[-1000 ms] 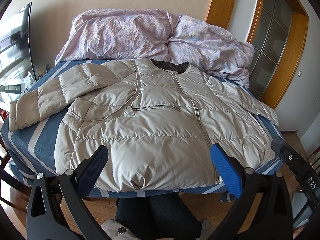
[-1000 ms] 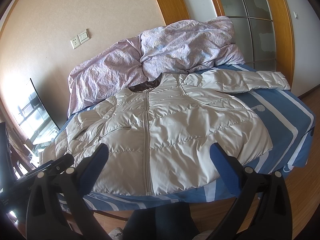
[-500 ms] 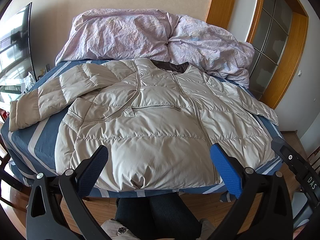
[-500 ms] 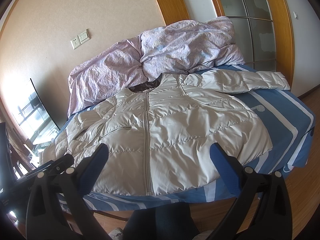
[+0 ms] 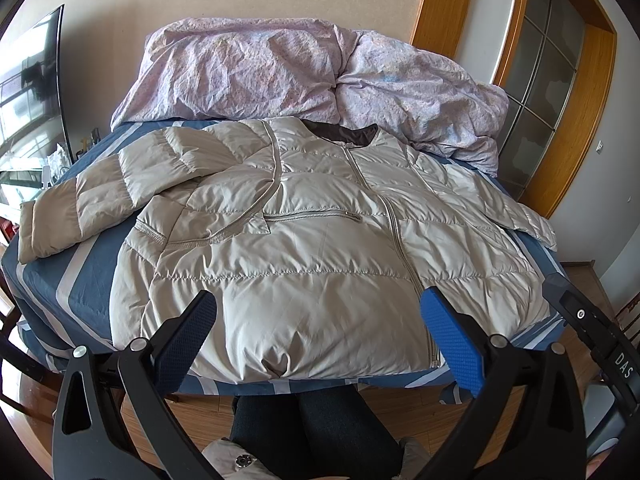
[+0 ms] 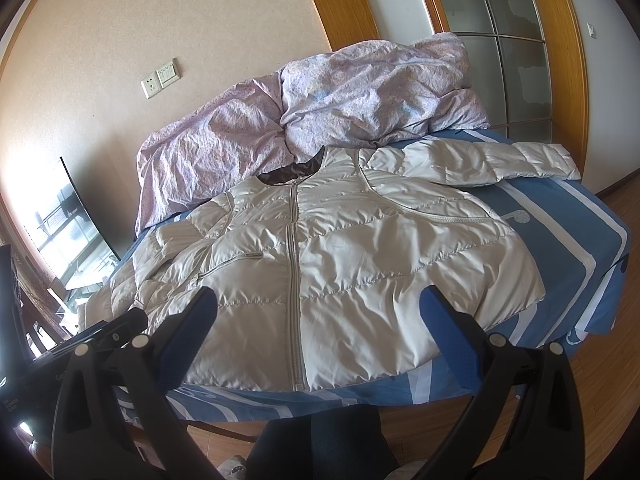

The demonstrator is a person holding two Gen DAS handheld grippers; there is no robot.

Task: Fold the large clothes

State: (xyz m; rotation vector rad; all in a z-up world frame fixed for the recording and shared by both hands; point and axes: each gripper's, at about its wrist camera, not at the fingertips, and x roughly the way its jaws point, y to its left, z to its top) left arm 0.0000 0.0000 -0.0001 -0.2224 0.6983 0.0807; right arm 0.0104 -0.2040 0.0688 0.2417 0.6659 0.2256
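Observation:
A beige quilted puffer jacket (image 5: pixel 304 240) lies front-up and zipped on the bed, hem toward me, dark collar at the far end. Its left sleeve (image 5: pixel 84 204) stretches out to the left; the other sleeve (image 6: pixel 500 160) reaches right. My left gripper (image 5: pixel 320 328) hovers open above the hem, near the bed's front edge, holding nothing. In the right wrist view the jacket (image 6: pixel 340 264) fills the middle, and my right gripper (image 6: pixel 320 320) is open over the hem as well, also empty. Both sets of blue pads are spread wide.
The bed has a blue striped sheet (image 5: pixel 68 280). A crumpled lilac duvet (image 5: pixel 280 72) is piled against the wall behind the jacket. A person's dark-trousered legs (image 5: pixel 312 432) stand at the bed's near edge. A wood-framed glass door (image 6: pixel 512 48) is to the right, wooden floor below.

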